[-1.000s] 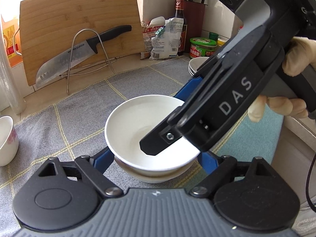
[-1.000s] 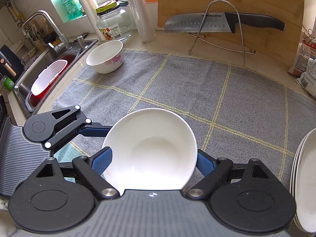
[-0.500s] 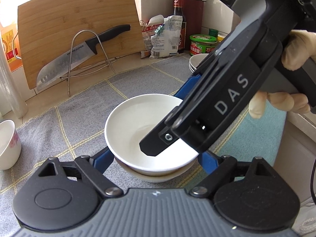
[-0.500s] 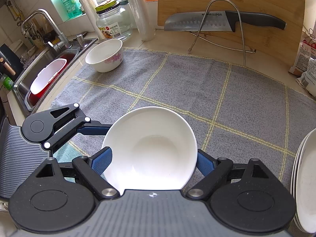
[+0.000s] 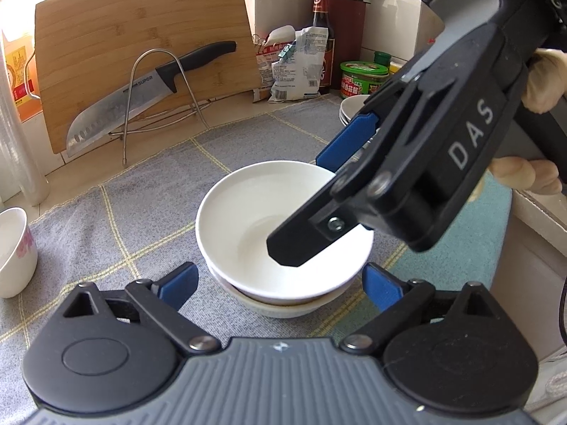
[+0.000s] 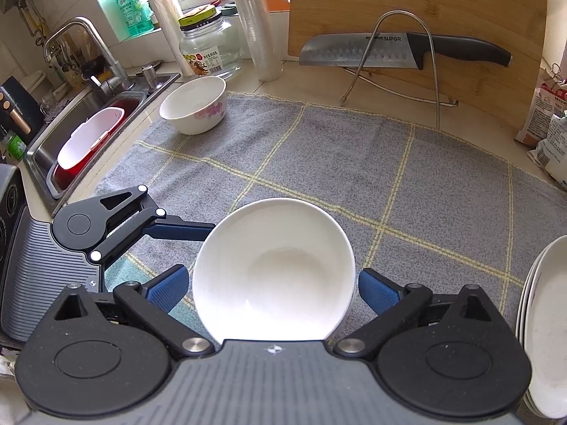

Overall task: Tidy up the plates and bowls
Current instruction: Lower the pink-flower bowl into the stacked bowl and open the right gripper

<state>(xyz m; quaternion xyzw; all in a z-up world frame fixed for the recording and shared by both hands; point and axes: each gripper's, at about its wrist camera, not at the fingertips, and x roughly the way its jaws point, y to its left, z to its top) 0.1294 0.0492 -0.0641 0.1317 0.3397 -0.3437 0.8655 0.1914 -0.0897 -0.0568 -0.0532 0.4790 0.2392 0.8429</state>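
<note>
A plain white bowl (image 5: 248,219) sits nested in a second white bowl (image 5: 283,310) on the grey checked cloth (image 5: 106,219). In the left wrist view my left gripper (image 5: 280,285) straddles the stack, jaws opening, with both blue pads clear of the bowls. In the right wrist view my right gripper (image 6: 273,289) straddles the top bowl (image 6: 273,265) from the other side. Its jaws are also opening, with a thin gap at each pad. A gloved hand (image 5: 542,81) holds the right gripper's handle.
A flowered bowl (image 6: 193,106) stands at the cloth's far left corner by the sink (image 6: 88,113). Stacked white plates (image 6: 545,326) lie at the right. At the back, a knife (image 6: 389,49) rests on a wire rack against a wooden board (image 6: 425,0), among jars and bags.
Both grippers' pads have spread away from the sides of the top bowl, which stays nested in the lower one. Neither hand has shifted.
</note>
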